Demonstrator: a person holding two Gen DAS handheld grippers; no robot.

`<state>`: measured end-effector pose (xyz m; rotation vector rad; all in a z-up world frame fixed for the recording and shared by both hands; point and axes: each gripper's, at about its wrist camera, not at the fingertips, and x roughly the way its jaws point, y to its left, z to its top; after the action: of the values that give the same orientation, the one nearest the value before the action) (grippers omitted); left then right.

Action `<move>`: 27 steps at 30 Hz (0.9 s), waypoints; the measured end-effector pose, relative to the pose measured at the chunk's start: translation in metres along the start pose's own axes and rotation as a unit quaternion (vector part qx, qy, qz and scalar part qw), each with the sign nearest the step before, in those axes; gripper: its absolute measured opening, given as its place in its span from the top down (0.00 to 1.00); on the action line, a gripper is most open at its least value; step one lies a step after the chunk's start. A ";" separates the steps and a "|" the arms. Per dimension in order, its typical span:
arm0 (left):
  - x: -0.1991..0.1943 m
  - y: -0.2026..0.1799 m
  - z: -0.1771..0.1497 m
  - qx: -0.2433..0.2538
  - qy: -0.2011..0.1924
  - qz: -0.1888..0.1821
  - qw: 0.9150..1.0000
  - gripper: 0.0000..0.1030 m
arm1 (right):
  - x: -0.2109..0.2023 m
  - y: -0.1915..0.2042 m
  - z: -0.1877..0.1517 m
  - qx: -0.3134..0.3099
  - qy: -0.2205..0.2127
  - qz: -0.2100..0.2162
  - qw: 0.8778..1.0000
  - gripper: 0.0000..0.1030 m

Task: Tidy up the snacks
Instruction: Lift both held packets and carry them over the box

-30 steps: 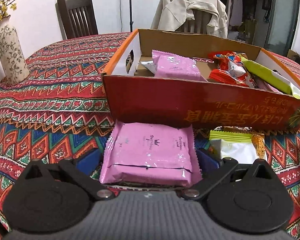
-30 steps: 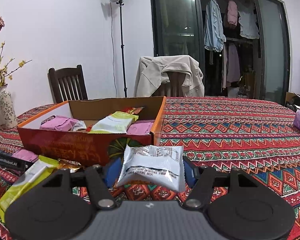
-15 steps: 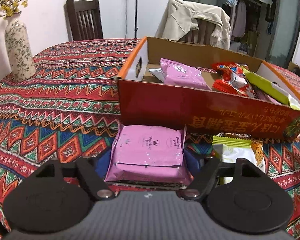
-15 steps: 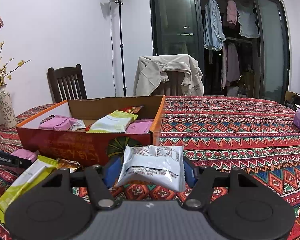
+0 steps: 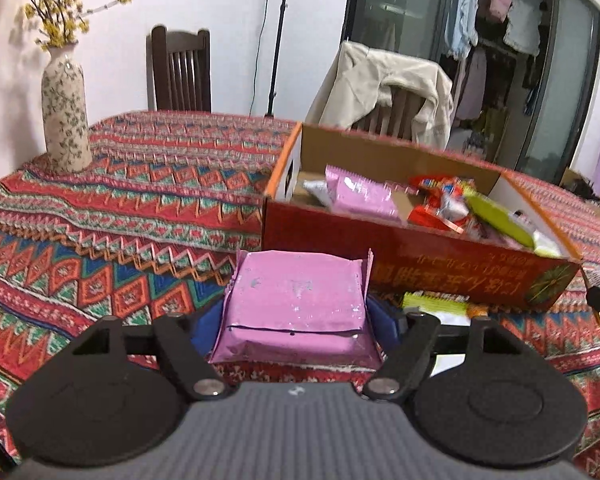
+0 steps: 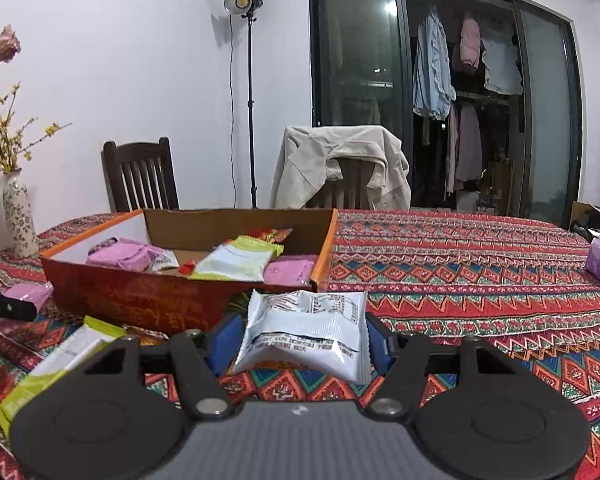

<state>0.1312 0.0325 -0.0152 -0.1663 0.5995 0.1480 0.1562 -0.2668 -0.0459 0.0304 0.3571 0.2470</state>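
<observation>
On the desk (image 6: 480, 264) the snack box (image 6: 140, 300) stands left of centre, packets inside, a vase (image 6: 18, 220) behind-left, two chairs (image 6: 140, 176) behind, a wafer packet (image 6: 56, 360) before it.

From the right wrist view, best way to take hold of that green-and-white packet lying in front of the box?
Pinch the green-and-white packet across its narrow width near the middle, coming from above. It lies flat and long on the tablecloth beside the box, so its long edges are the free sides; the ends are only thin crimped seals.

Both wrist views look forward, close above the table (image 5: 120, 184), sharing the snack box (image 5: 420, 248) (image 6: 132, 296) from opposite ends
</observation>
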 end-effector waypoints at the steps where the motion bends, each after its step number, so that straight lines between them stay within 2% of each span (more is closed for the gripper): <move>1: -0.005 0.000 0.002 0.000 -0.007 -0.001 1.000 0.26 | -0.004 0.000 0.001 0.005 -0.005 0.002 1.000 0.38; 13: -0.034 -0.021 0.037 0.011 -0.070 -0.040 0.997 0.26 | -0.021 0.018 0.036 -0.001 -0.051 0.013 0.999 0.38; 24: -0.016 -0.046 0.083 0.003 -0.092 -0.067 0.994 0.26 | 0.009 0.039 0.087 0.001 -0.066 0.022 0.998 0.38; 27: -0.006 -0.051 0.094 -0.001 -0.097 -0.065 0.993 0.26 | 0.024 0.044 0.098 0.004 -0.064 0.023 0.998 0.38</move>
<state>0.1873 0.0006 0.0709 -0.1904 0.3932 0.0388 0.2019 -0.2171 0.0412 0.0610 0.2304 0.2877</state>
